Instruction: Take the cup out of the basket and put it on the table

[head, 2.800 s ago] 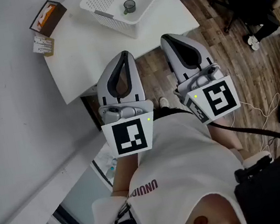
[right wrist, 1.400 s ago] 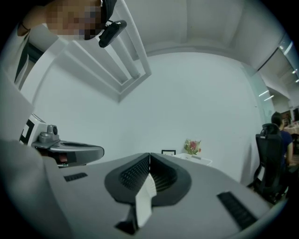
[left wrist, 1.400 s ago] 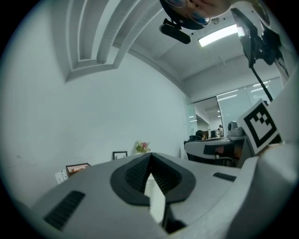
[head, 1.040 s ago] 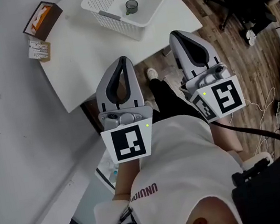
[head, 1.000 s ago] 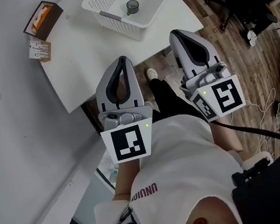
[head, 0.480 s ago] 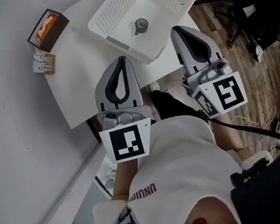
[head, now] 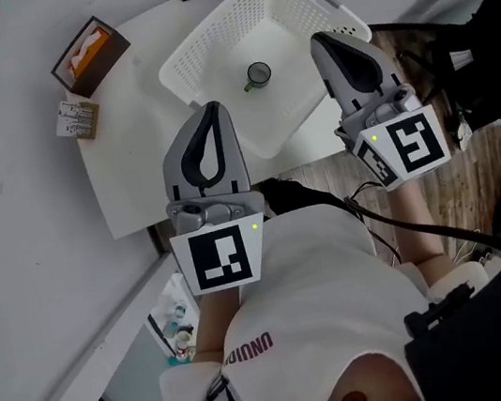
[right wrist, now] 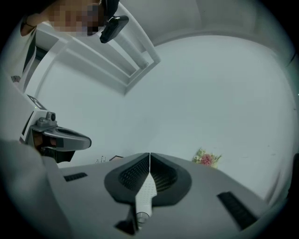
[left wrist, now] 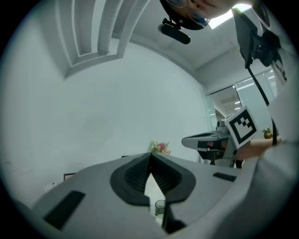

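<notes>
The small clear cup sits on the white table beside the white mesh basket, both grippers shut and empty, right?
No: the small clear cup sits inside the white mesh basket, not on the white table, per the head view. The left gripper and right gripper are shut and empty.

Bright, even light, soft shadows, fisheye bending with dark corners.

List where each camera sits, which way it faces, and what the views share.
Head view: on the person's head, steeply down at table, basket, cup; left gripper, right gripper, shirt show.
Left gripper view: on that gripper, level along its shut jaws toward the wall; right gripper shows.
Right gripper view: likewise; left gripper shows.
Shared: cup in all; flowers in both gripper views.
</notes>
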The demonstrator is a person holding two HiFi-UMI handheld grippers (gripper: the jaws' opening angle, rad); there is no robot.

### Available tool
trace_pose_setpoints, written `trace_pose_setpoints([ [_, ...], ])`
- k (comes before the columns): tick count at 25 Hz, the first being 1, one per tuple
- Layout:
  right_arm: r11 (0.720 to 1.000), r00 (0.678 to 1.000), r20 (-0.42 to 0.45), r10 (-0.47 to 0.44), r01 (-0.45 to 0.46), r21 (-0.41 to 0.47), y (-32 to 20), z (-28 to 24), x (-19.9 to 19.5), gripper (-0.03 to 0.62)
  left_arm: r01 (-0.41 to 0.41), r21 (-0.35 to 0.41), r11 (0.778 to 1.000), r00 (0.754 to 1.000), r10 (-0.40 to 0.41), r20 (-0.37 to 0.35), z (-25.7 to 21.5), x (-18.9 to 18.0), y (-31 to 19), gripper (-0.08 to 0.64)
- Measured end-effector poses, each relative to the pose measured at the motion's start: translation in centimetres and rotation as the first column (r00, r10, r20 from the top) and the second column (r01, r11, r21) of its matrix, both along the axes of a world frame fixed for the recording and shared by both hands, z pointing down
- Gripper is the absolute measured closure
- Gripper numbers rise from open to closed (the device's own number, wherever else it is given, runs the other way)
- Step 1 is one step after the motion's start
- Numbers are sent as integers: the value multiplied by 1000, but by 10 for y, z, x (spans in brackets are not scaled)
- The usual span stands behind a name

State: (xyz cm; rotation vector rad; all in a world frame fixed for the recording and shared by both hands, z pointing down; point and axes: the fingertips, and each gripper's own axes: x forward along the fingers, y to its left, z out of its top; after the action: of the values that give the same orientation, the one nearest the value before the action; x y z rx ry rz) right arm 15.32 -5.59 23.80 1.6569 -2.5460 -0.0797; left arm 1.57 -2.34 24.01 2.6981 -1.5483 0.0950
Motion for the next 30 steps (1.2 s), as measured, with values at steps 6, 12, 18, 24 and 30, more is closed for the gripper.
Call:
trace_pose_setpoints([
  [6, 995, 993, -57, -102, 102, -6, -25, 11, -1, 572, 54, -4, 999, 998, -54, -22, 7, 8, -14, 548],
  [12, 976, 970, -105, -217, 212, -56, -47, 25, -10, 572, 89, -11, 996, 996, -90, -31, 12, 12, -25, 548],
  [18, 955, 948, -138, -288, 273, -118, -73, 39, -15, 572, 99, -33, 995, 995, -100, -26, 13, 13, -37, 548],
  [24, 927, 929, -138, -344, 312, -210, -99, 61, -20, 571, 93, -65, 994, 995, -95, -30, 19, 12, -56, 548],
  [30, 882, 879, -204, -431, 364, -299, -115, 89, -38, 571, 80, -89, 993, 995, -85, -54, 26, 8, -71, 548],
])
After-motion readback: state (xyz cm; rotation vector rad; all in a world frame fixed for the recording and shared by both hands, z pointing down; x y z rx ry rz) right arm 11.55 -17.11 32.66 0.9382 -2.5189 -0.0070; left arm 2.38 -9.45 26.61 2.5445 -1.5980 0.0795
